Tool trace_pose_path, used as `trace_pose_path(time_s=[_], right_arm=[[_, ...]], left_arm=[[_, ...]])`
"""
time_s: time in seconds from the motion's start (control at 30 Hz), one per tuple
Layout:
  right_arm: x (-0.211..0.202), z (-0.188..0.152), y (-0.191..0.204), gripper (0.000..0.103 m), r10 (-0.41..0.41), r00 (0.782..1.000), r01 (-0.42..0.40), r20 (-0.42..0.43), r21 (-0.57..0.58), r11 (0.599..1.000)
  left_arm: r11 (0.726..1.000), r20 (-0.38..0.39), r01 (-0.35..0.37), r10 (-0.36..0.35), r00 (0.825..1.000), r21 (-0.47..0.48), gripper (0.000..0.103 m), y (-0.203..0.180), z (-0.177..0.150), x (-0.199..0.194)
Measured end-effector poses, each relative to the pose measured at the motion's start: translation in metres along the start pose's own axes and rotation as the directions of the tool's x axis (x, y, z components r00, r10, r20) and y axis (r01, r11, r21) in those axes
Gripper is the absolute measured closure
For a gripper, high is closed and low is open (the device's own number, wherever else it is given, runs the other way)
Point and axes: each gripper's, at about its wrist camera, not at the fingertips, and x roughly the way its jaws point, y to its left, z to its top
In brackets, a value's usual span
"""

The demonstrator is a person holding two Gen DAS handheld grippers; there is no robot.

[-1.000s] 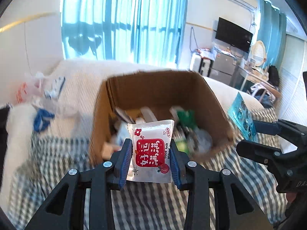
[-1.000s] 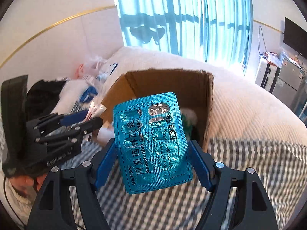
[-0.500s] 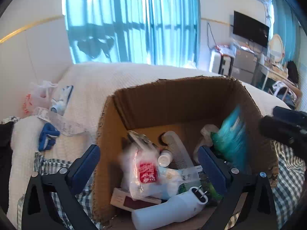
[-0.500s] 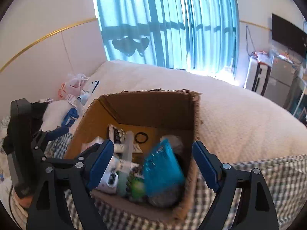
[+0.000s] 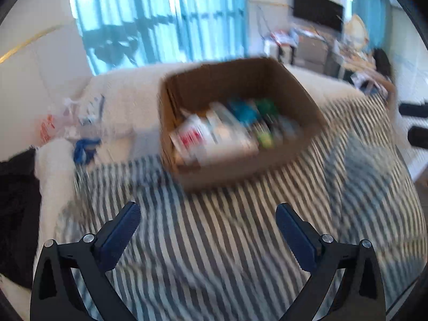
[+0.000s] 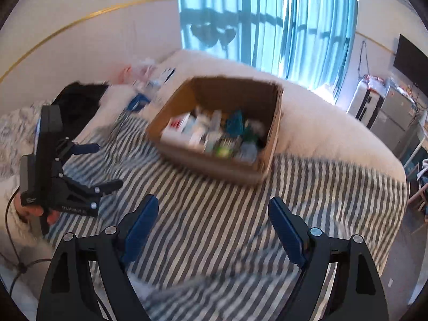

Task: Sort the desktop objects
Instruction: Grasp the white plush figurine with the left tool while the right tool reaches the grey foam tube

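Left gripper (image 5: pixel 208 224): black frame, blue pads, jaws spread wide with nothing between them; they have just been opening. It hangs over the grey-and-white striped blanket (image 5: pixel 214 240), short of the box. From the right wrist view the same tool sits at far left, held in a hand (image 6: pixel 37 212) of which only the fingers show under the housing.

Right gripper (image 6: pixel 211 215): same build, jaws apart and empty, also just opened. It too is over the striped blanket, with the box ahead of it.

Open brown cardboard box (image 5: pixel 238 171) sits on the blanket where it meets the white fleecy bedcover (image 6: pixel 321 123). Inside, among blurred clutter:
- white sachet with a red label (image 5: pixel 191 136), near the left wall;
- teal blister pack (image 6: pixel 235 125), near the middle;
- a green item (image 5: pixel 266 108) beside it; cannot identify.

Left of the box on the bedcover: loose plastic bags and a small blue object (image 5: pixel 85 147). A black garment (image 6: pixel 77 99) lies further left.

Background: teal curtains (image 6: pixel 267 21) over a bright window; dark wall-mounted screen (image 5: pixel 317 16).

Both frames are motion-blurred, the left more so.
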Motion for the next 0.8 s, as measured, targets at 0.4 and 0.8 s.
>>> trace_pose_path(time_s=[0.4, 0.8], right_arm=[[0.015, -0.103, 0.019, 0.019, -0.022, 0.992, 0.027, -0.123, 0.046, 0.999], [0.072, -0.111, 0.026, 0.019, -0.002, 0.976, 0.009, -0.22, 0.029, 1.0]], left_arm=[[0.946, -0.213, 0.257, -0.215, 0.953, 0.197, 0.0, -0.109, -0.135, 0.012], [0.902, -0.456, 0.407, -0.304, 0.837, 0.145, 0.008, -0.135, -0.173, 0.069]])
